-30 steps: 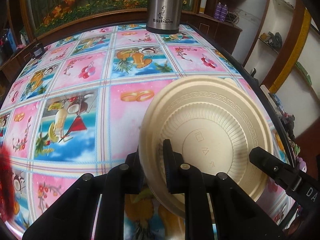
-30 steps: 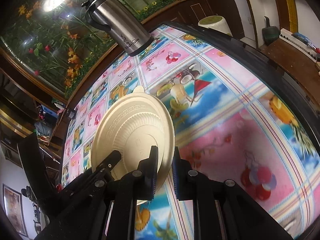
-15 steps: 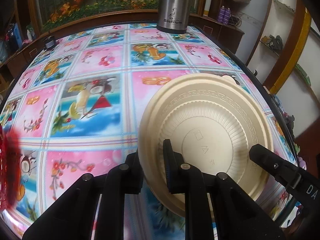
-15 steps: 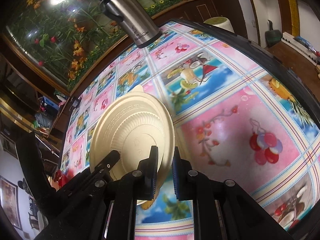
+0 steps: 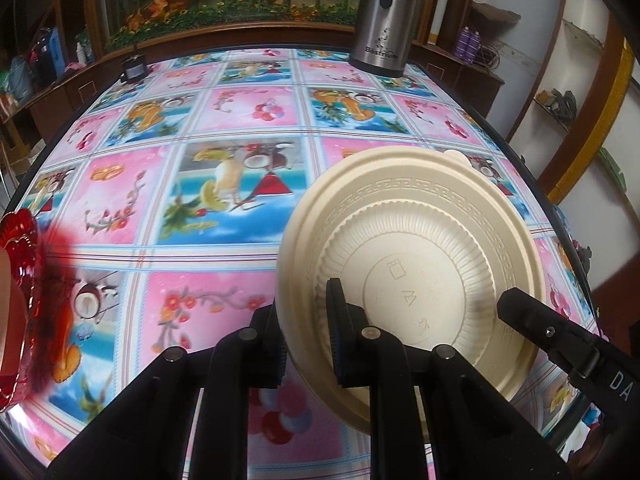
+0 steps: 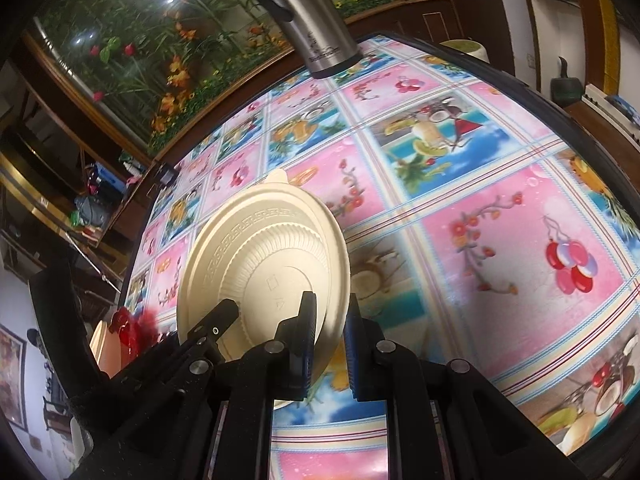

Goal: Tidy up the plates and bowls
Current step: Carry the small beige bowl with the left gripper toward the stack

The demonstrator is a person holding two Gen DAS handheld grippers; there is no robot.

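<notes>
left hand-held gripper (image 5: 306, 344) | clamps cream plate (image 5: 420, 236) rim | right hand-held gripper (image 6: 330, 336) | clamps opposite rim

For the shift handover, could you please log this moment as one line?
left gripper: shut on round cream plastic plate | right gripper: shut on same plate | plate: tilted, above table

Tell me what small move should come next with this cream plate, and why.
Probably carry the cream plate on toward the red dish at the table's left edge. Both the left gripper and right gripper pinch its rim, holding it tilted above the tablecloth, so nothing blocks the path.
</notes>
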